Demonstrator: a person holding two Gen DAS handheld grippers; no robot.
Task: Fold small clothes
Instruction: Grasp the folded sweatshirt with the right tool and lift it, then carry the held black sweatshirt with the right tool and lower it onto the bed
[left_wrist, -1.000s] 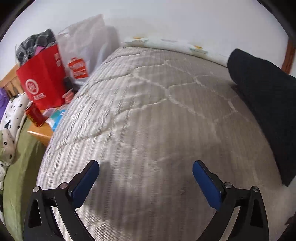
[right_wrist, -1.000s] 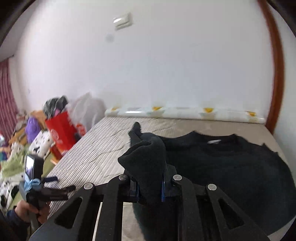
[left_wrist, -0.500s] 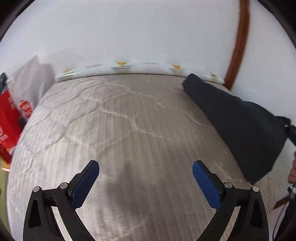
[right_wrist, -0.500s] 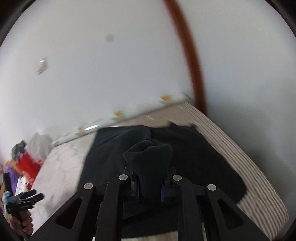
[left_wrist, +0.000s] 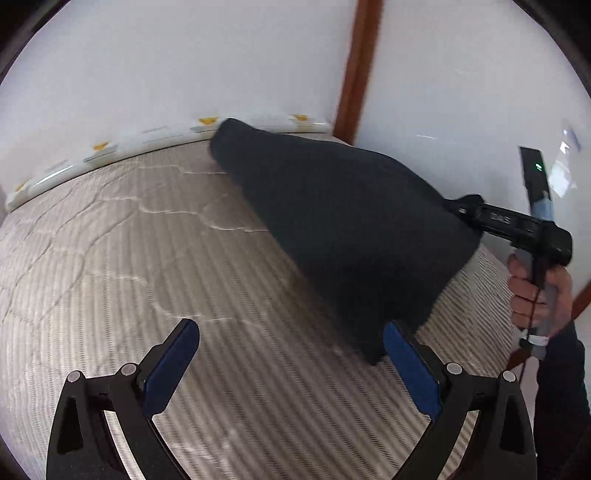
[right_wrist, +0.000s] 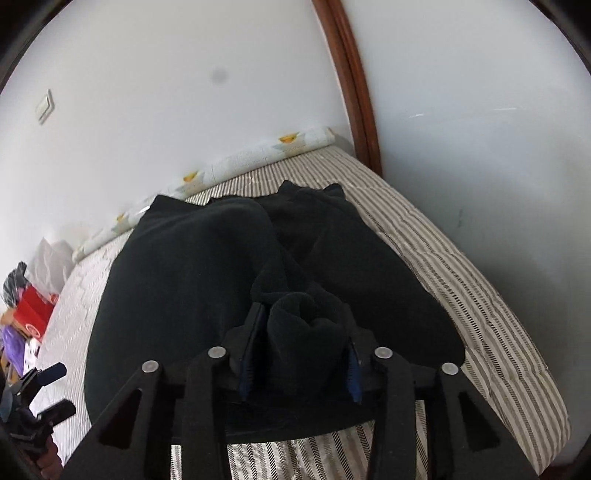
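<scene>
Jaws of the right gripper (right_wrist: 299, 354) are opening around a bunched cuff of the black knit sweater (right_wrist: 192, 273), which lies near the striped grey quilted mattress's (right_wrist: 461, 273) far right corner. Left gripper (left_wrist: 291, 363) gapes, empty, beside the hem. No writing is readable.

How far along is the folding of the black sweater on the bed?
Done: one side of the black sweater is folded over, lying on the striped bed. In hand: the right claw is opening, a bunched cuff between its pads. Left: the left claw is open and empty beside the sweater's edge; further folds remain.
</scene>
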